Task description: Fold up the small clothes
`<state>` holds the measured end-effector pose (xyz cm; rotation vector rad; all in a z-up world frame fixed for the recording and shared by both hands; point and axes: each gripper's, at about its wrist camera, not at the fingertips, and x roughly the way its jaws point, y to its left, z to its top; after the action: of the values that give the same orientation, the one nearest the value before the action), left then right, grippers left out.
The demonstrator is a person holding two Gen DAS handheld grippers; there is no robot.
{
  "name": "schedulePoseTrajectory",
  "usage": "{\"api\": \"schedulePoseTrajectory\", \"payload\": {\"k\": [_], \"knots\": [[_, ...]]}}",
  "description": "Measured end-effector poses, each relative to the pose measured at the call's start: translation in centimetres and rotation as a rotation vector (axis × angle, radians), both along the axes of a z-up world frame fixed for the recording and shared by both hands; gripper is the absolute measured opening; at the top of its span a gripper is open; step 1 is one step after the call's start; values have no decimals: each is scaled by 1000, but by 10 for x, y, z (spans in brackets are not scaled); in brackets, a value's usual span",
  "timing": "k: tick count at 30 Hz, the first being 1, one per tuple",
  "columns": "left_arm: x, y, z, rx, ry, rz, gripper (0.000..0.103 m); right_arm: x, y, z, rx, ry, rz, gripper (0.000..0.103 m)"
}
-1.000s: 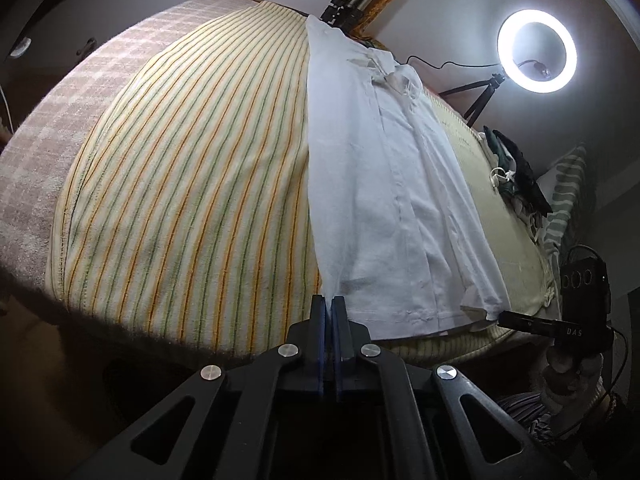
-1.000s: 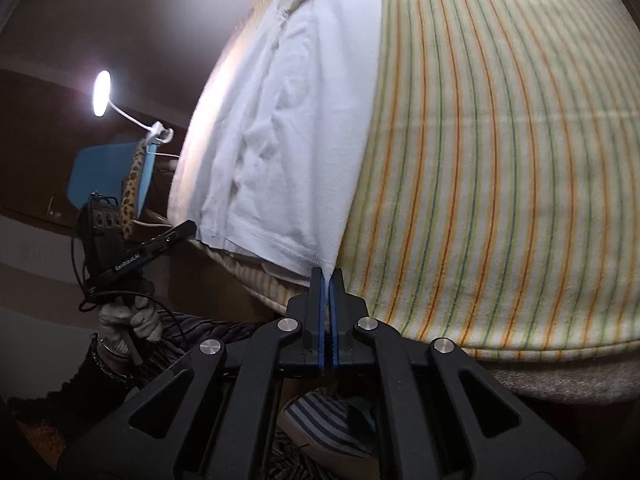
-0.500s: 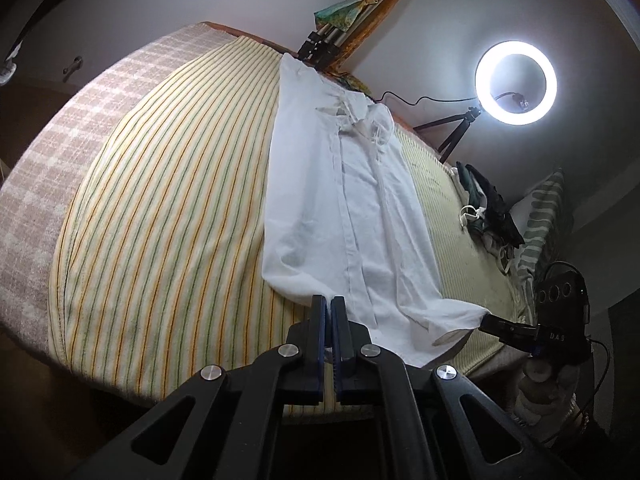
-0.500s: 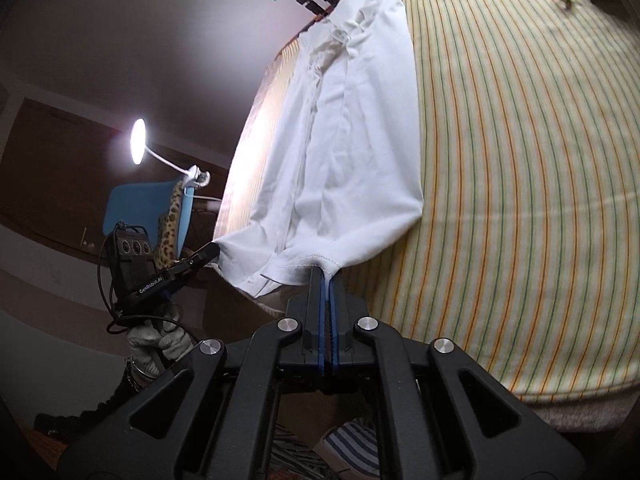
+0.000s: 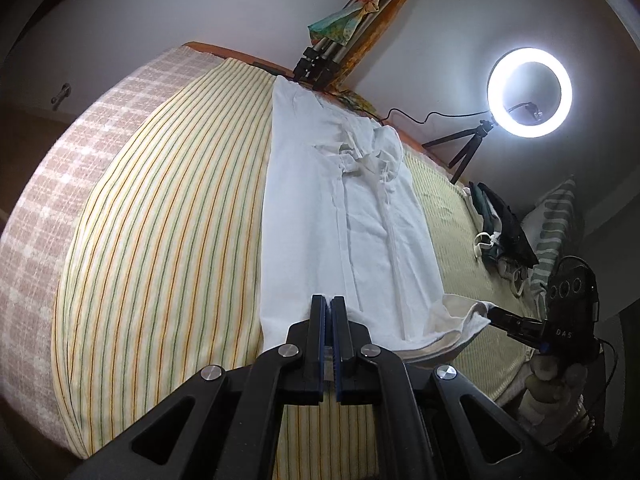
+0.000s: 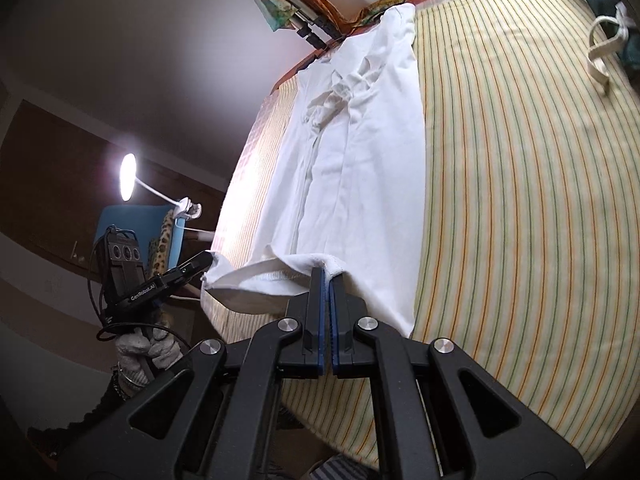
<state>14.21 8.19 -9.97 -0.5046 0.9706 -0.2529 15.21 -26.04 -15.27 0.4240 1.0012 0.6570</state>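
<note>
White cotton garment point(image 5: 352, 220), long and narrow, laid lengthwise on the bed point(image 5: 160, 208), long axis running from the near edge straight away to the far edge under the headboard. Hem end lifted off the near edge; the rest flat on the cover. Left gripper point(image 5: 328, 304) clamped shut on one hem corner, cloth pinched between the closed jaws. Right gripper point(image 6: 329, 276) likewise closed on the other hem corner, rolled hem bunched over its tips. Both hem corners pinched at the same end, so neither hand nearer than the other to the collar end. Seen from the left wrist, right gripper off at the right, hem stretched slack between the two. Collar and crumpled placket at the far end, well apart from both tools.

Judged from this: hem-to-collar fold in hand, with travel needed straight along the long axis, away from the near edge, both corners kept level to land square.

Striped yellow cover point(image 6: 520, 200) soft and a little rucked, likely to drag under the cloth. Pink checked blanket point(image 5: 36, 208) along the left edge. Dark clothes pile point(image 5: 500, 228) at the right edge, clear of the fold path. Ring light point(image 5: 529, 92) on a small tripod past the far right corner; desk lamp point(image 6: 129, 176) beyond the left edge.
</note>
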Motion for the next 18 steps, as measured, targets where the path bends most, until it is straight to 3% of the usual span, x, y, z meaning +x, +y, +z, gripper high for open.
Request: {"api": "schedulePoseTrajectory", "payload": {"k": [9,18], "knots": [[50,2,-18,24,28,17,0,51,2,-10,-13,18,-32,3],[66,9,-25,49,31,39,0,78,3,-21,-32,36,-48,3]]}}
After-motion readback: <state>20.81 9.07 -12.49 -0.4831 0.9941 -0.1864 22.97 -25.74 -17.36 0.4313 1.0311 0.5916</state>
